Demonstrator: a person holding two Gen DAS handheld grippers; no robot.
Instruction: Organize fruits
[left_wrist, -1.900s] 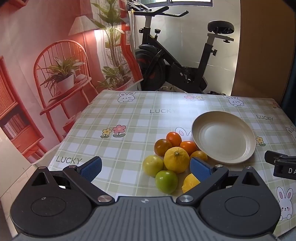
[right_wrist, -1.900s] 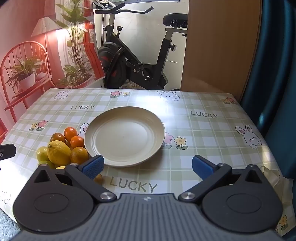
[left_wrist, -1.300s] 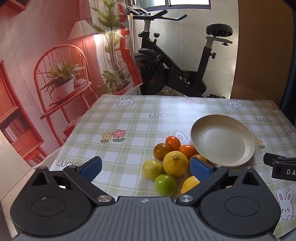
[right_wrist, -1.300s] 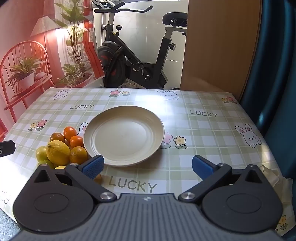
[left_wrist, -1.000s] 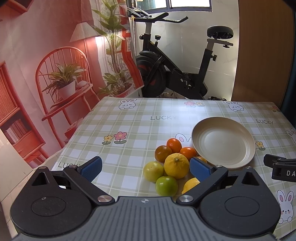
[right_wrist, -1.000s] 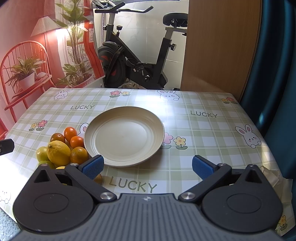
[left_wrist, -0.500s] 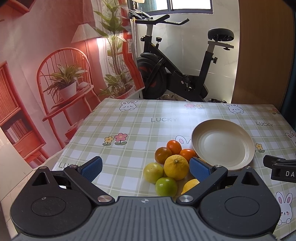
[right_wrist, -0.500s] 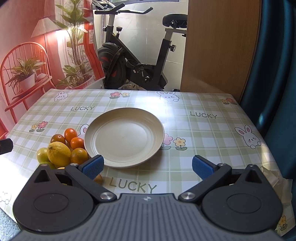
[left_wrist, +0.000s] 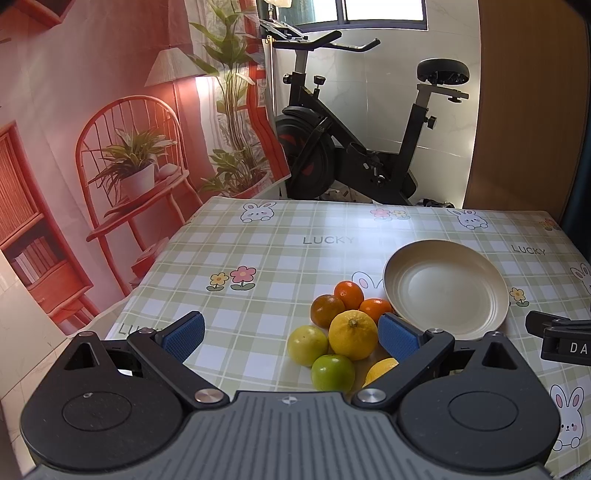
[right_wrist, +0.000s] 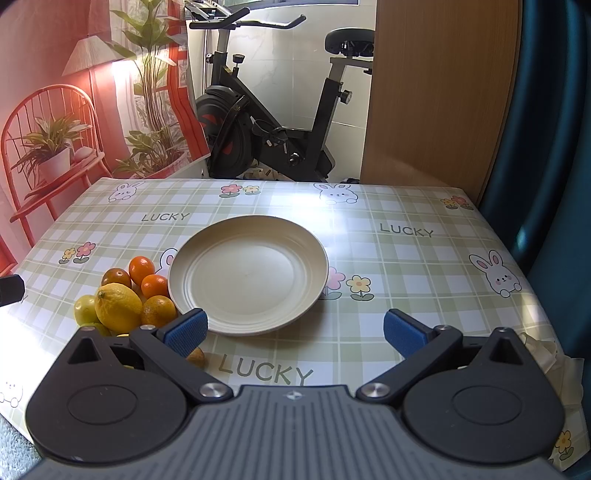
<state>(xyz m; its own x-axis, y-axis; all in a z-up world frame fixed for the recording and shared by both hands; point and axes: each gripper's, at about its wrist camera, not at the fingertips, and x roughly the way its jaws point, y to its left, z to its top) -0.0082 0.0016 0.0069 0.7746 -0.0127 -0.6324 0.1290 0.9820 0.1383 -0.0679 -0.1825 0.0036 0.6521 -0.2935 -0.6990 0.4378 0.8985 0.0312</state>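
Observation:
A pile of fruit lies on the checked tablecloth just left of an empty cream plate (left_wrist: 443, 288) (right_wrist: 247, 273). In the pile are a big yellow lemon (left_wrist: 352, 334) (right_wrist: 118, 306), a yellow-green fruit (left_wrist: 307, 345), a green fruit (left_wrist: 332, 373), several small oranges (left_wrist: 349, 294) (right_wrist: 141, 269) and a second lemon (left_wrist: 380, 371) partly hidden by a finger. My left gripper (left_wrist: 291, 334) hangs open above the table's near edge, the pile lying beyond and under its right finger. My right gripper (right_wrist: 293, 332) is open in front of the plate, holding nothing.
The table (right_wrist: 406, 266) ends at a wooden panel (right_wrist: 436, 96) and a blue curtain (right_wrist: 546, 147) on the right. An exercise bike (left_wrist: 351, 147) stands behind it, and a red printed backdrop (left_wrist: 92, 129) hangs at the left. Crumpled white paper (right_wrist: 543, 350) lies near the right edge.
The left gripper has drawn back and risen slightly, so the table and fruit sit a little lower and farther in its view. The right gripper has barely moved. Both stay open.

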